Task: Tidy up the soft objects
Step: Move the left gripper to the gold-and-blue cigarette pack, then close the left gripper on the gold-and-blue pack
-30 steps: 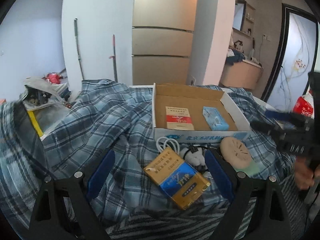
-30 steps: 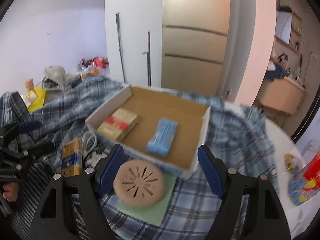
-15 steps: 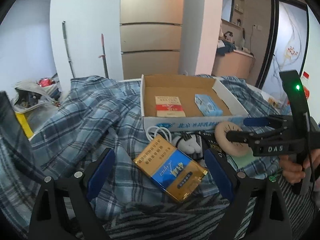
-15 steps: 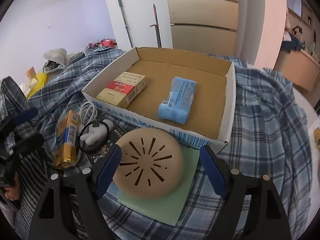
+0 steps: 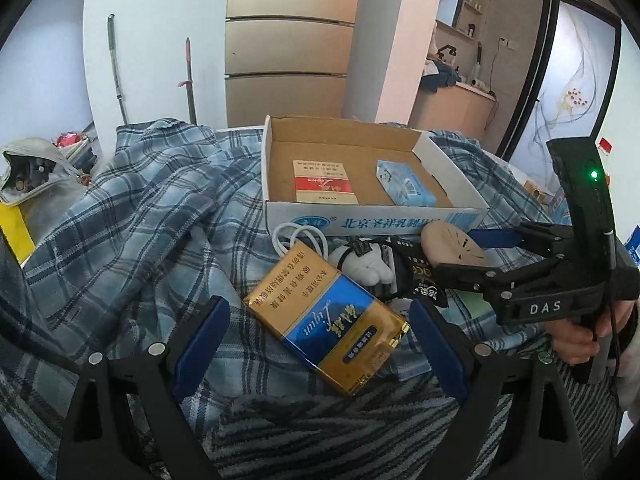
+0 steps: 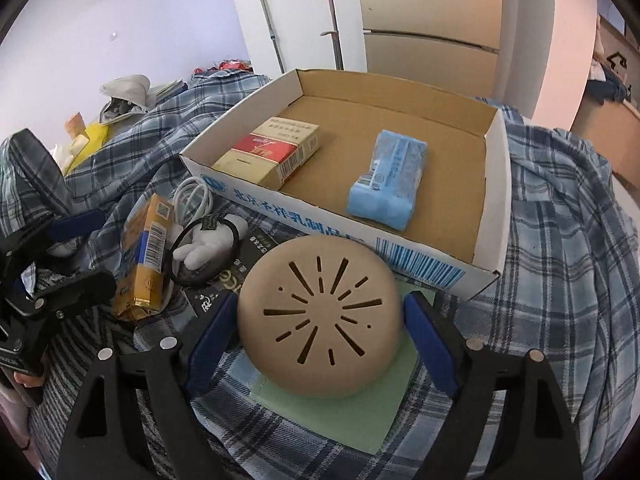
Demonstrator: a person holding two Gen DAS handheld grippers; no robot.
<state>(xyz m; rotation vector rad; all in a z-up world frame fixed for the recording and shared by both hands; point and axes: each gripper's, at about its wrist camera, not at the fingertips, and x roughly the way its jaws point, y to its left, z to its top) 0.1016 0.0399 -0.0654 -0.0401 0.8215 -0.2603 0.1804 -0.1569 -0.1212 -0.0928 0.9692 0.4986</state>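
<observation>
My right hand-held gripper (image 6: 320,334) straddles the tan bun-shaped squishy (image 6: 320,320) low in the frame, jaws apart, pads flanking it, no squeeze visible. My left hand-held gripper (image 5: 316,354) hangs wide open, gripping nothing, the gold-and-blue carton (image 5: 326,320) lying between its fingers. Further out, centre frame, the cardboard box (image 6: 494,208) already holds a red pack (image 6: 272,152) and a blue tissue pack (image 6: 390,178). Still outside: squishy, carton, white plush (image 6: 210,244), coiled cable (image 6: 194,198). I'd judge the job under halfway.

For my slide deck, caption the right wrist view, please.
Right gripper, jaws open, straddles a tan bun-shaped squishy on a green pad before the cardboard box.
</observation>
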